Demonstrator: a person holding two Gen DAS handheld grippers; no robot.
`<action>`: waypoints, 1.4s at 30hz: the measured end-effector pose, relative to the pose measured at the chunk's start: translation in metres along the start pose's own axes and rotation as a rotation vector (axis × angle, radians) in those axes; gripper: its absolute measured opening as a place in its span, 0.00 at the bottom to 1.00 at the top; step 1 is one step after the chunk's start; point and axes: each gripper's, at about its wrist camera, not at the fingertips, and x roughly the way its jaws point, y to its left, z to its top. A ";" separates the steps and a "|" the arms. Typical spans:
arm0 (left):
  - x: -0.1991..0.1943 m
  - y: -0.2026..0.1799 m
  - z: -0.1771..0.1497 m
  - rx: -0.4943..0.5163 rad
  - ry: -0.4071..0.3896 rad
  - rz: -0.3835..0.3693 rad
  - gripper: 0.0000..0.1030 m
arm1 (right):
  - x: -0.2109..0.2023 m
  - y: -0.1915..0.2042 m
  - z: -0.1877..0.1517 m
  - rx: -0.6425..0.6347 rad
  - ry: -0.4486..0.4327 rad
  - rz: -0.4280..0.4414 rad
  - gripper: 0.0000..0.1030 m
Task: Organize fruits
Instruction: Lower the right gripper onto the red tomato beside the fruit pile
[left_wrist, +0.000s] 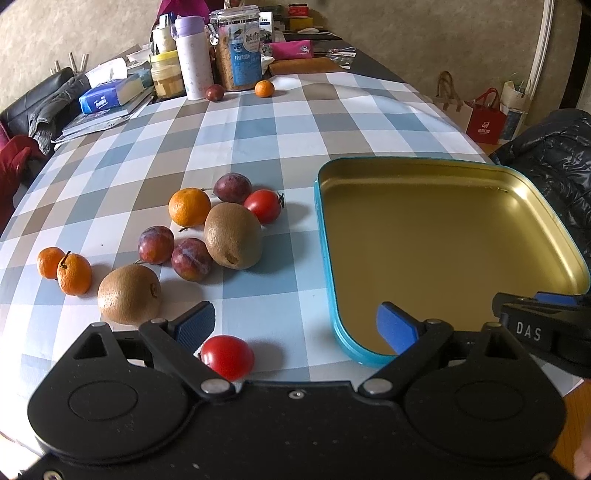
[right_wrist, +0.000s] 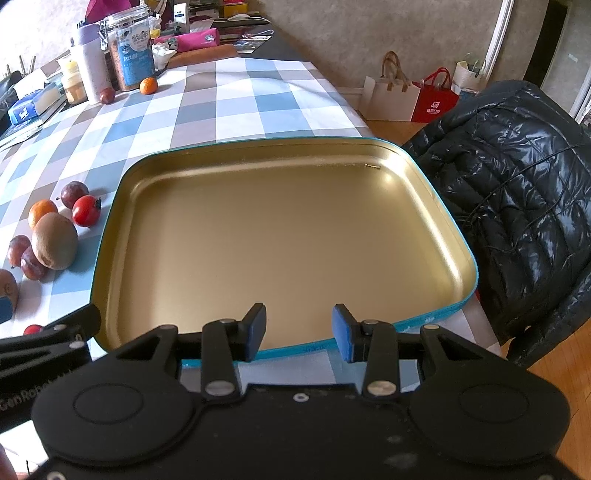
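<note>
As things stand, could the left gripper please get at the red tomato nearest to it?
Probably yes. The left gripper has its jaws open and empty, and the tomato lies on the cloth just below its left finger, with nothing over it. The kiwi sits clear to the side.

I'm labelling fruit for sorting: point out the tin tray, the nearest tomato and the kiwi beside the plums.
tin tray (right_wrist: 280, 236), right wrist view, bare gold floor.
nearest tomato (left_wrist: 228, 356), left wrist view, middle of its red skin.
kiwi (left_wrist: 232, 234), left wrist view, middle of its brown side.
</note>
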 end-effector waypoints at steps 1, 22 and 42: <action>0.000 0.000 0.000 -0.001 0.001 0.001 0.92 | 0.000 0.000 0.000 0.000 0.000 0.000 0.39; 0.001 0.001 0.000 -0.007 0.003 0.002 0.92 | -0.001 0.001 0.001 -0.001 0.003 0.005 0.39; -0.001 0.003 0.001 -0.014 -0.005 0.002 0.92 | -0.002 0.002 0.001 0.002 0.004 0.009 0.39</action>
